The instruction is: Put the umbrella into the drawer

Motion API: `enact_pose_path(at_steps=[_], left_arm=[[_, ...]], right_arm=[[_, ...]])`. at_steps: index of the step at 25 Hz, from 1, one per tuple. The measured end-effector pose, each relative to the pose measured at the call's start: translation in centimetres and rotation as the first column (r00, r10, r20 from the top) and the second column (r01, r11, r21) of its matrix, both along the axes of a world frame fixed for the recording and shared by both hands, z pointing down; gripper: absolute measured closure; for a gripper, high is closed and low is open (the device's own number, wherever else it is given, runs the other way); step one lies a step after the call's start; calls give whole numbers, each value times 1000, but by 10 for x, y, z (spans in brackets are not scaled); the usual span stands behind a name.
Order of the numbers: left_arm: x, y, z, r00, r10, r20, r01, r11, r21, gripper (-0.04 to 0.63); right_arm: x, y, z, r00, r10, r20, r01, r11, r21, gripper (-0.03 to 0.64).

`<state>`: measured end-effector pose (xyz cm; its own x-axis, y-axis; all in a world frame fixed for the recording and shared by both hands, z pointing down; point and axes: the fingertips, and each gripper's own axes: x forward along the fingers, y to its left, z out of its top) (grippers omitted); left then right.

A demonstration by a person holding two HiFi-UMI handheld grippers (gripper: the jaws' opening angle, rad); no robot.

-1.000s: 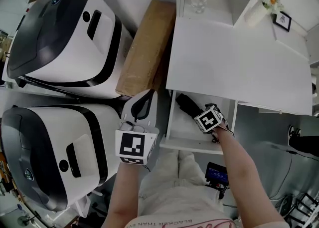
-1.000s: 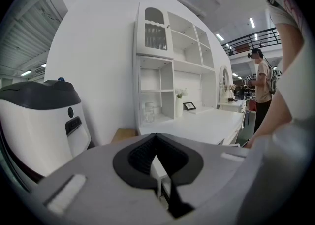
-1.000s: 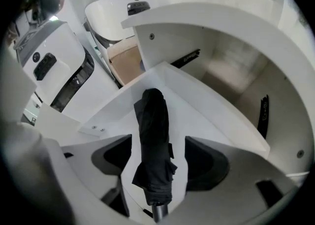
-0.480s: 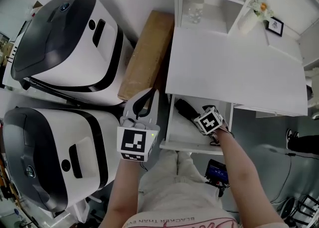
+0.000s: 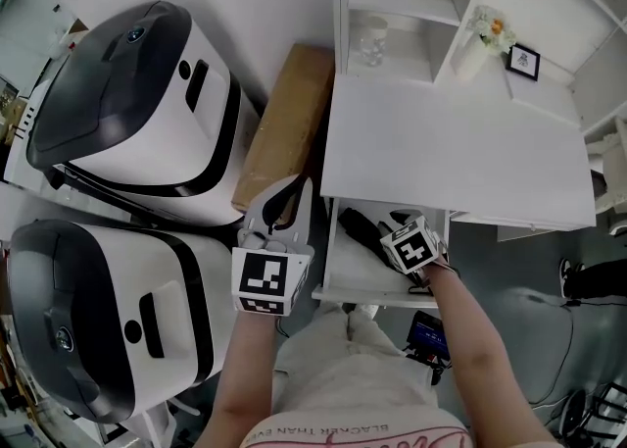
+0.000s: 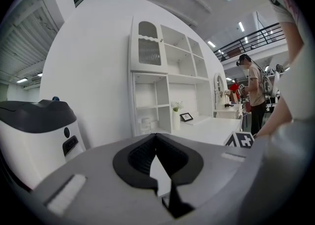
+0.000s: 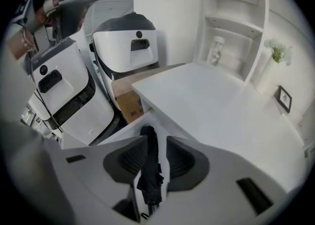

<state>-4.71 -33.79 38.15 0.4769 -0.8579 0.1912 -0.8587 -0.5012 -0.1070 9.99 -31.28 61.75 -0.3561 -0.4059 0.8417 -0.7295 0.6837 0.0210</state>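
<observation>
Black umbrella point(image 5: 360, 228) is judged laid in the open drawer point(image 5: 364, 279), seen ungripped beyond the right tongs point(image 7: 156, 143), whose half-open jaws have just been closing, left tongs point(image 6: 156, 143) shut and empty; only withdrawal, perhaps drawer-closing, is called for.

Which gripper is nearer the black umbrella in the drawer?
Right. The right gripper hovers directly over the umbrella; its jaws have just been closing, the umbrella showing between them unpinched. The left gripper hangs outside the drawer, off its left side.
</observation>
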Motion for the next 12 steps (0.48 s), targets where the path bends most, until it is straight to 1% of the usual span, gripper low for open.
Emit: enact_pose_path(at_steps=[4,7,10,12], left_arm=[[4,-1,-11,1000,6,-6,-6,1000,27,586],[8,-1,-20,1000,8,-18,-7,999,45,586],[13,0,-29,1000,14,-22,-12,998,64,586],[16,1,-33,1000,17,-24,-15,997,75,586]], right_arm=[[4,-4,-26,998,49,44,-51,997,58,543],[9,-5,-48,993,82,89,-91,991,98,563],[15,-7,-70,988,102,113,-119,981,150,595],[19,-6,-82,987,106,124,-127,976,177,603]])
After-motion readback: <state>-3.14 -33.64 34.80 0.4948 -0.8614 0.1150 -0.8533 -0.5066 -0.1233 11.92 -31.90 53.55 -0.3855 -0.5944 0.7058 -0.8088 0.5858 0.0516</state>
